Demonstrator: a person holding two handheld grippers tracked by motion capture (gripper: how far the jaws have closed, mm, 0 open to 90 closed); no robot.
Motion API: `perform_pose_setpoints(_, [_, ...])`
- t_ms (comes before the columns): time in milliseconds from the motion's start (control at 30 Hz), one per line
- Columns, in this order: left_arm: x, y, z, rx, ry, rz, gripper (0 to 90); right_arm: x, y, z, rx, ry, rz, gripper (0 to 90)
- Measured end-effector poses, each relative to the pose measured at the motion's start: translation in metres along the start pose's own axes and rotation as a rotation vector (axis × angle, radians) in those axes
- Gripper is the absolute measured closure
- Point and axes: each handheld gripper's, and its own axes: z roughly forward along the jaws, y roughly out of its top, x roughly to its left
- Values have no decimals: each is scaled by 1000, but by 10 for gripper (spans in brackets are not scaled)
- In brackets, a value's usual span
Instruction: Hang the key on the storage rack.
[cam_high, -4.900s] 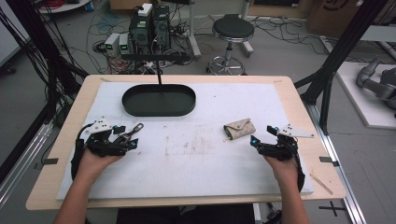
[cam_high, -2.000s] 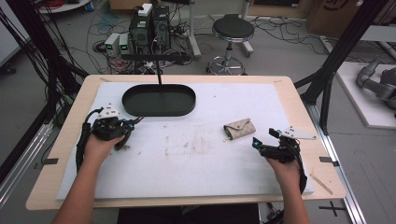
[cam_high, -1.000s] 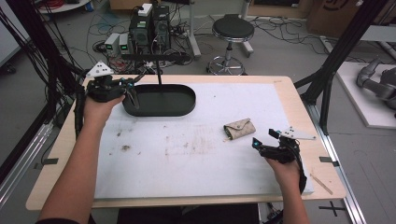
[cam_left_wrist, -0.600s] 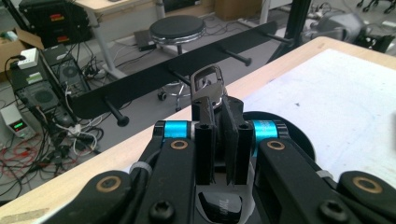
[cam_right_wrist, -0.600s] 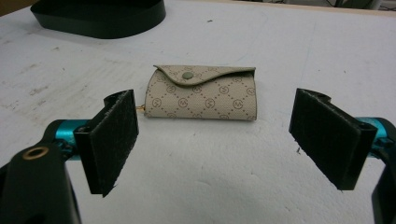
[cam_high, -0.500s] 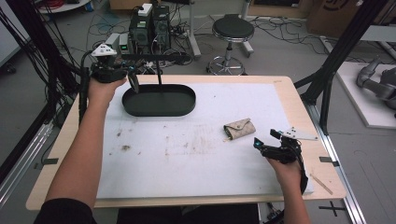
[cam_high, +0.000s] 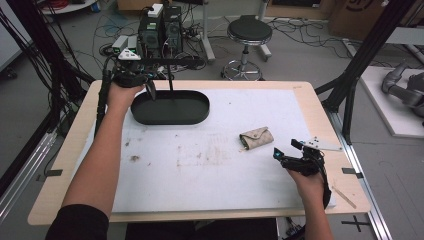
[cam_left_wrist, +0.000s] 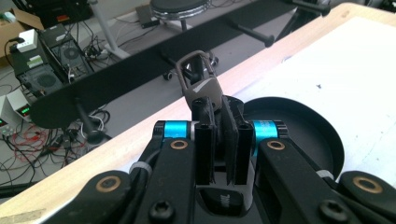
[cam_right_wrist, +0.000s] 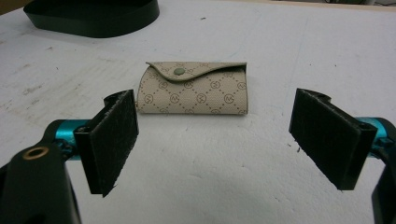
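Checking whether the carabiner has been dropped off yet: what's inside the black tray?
The black tray looks empty; its near wall hides some floor. The left gripper holds the carabiner above its rim.

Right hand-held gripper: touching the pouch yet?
Apart. In the right gripper view the right hand-held gripper stands open, and bare white mat shows between its pads and the snapped-shut beige pouch lying ahead of them.

A black oval tray (cam_high: 170, 107) sits by the table's (cam_high: 320, 107) far-left edge. Beige monogrammed pouch (cam_high: 256, 137) lies right of centre, snap shut. Beyond the far edge, a round stool (cam_high: 249, 31) and computer boxes (cam_high: 160, 25) on the floor.
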Motion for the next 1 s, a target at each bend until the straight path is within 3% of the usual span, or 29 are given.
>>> perform_pose_setpoints(467, [1,-3,17,37,1,13,830,-1,0,0,2,2,0,160])
perform_pose_setpoints(600, [1,-4,20,53,9,18,792,0,0,-1,0,-1,-1,160])
perform_pose_setpoints(667, [1,-4,20,52,7,9,741,-1,0,-1,-1,0,6,159])
perform_pose_setpoints(933, [1,-14,12,52,-27,-19,680,0,0,-1,3,4,1,160])
perform_pose_setpoints(1000, [-1,-22,8,57,-49,-49,631,1,0,-1,-1,5,-7,160])
